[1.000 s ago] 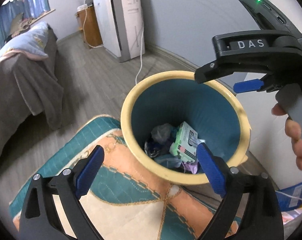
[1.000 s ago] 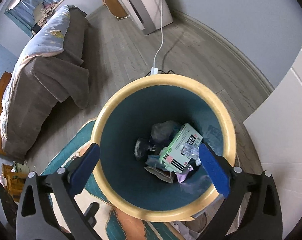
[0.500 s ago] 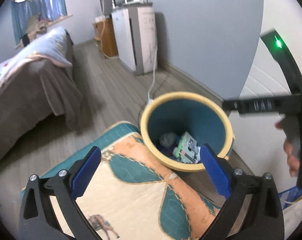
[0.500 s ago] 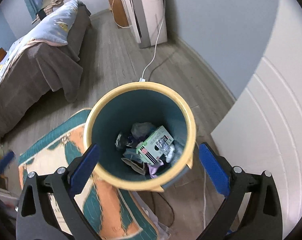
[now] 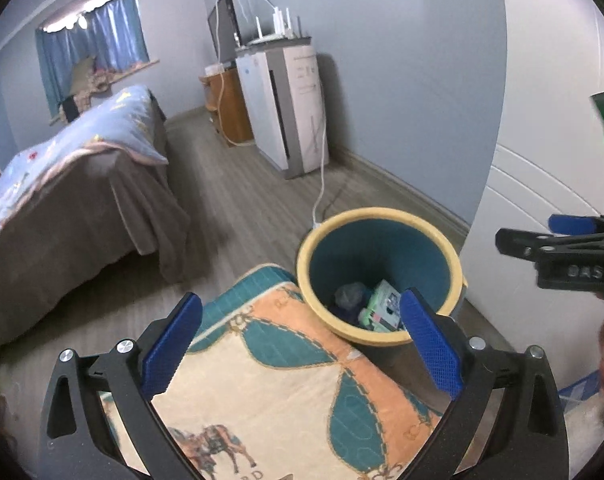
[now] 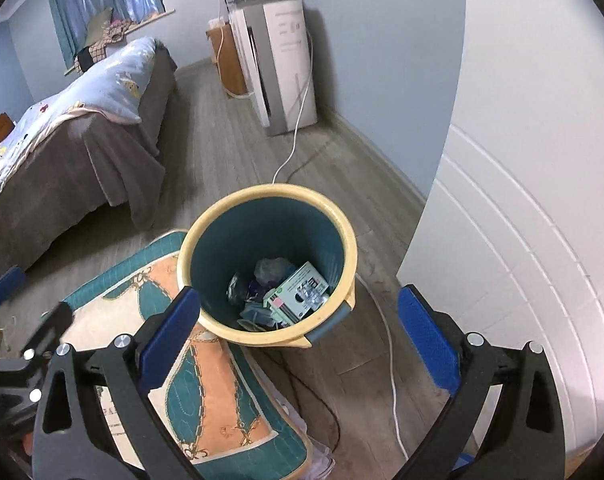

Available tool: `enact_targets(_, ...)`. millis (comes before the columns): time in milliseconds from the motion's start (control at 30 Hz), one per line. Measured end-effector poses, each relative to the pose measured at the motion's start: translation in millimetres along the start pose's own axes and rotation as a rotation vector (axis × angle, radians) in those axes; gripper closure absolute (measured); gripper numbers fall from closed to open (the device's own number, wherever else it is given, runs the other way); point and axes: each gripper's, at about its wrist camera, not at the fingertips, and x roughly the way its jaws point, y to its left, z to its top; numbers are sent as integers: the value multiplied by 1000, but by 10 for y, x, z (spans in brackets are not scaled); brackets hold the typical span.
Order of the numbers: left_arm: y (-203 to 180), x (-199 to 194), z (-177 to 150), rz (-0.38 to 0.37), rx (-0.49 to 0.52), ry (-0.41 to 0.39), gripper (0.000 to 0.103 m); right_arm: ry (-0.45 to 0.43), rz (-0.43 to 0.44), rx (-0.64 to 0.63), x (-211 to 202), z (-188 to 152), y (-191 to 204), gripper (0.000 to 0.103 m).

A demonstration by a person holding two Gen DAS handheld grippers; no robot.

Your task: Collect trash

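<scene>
Both the left gripper (image 5: 299, 344) and right gripper (image 6: 297, 338) hover spread wide and empty above the round yellow-rimmed teal bin (image 6: 348, 240) at frame centre, its green carton (image 6: 297, 292) probably just dropped in.

The trash bin (image 6: 344, 236), yellow-rimmed with a teal interior, stands upright on the wood floor. Inside lie a green-and-white carton (image 6: 297, 290), a grey crumpled bag (image 6: 271, 268) and dark wrappers.
</scene>
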Motion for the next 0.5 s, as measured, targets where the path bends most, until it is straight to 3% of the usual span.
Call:
enact_targets(233,172,65,-3,-23,-63,28,5,-88,-71,-140,-171,-26,292,6)
enact_targets(500,316,37,-33,-26,-98,31,5,-74,-85,-171,-129,-43,406,6)
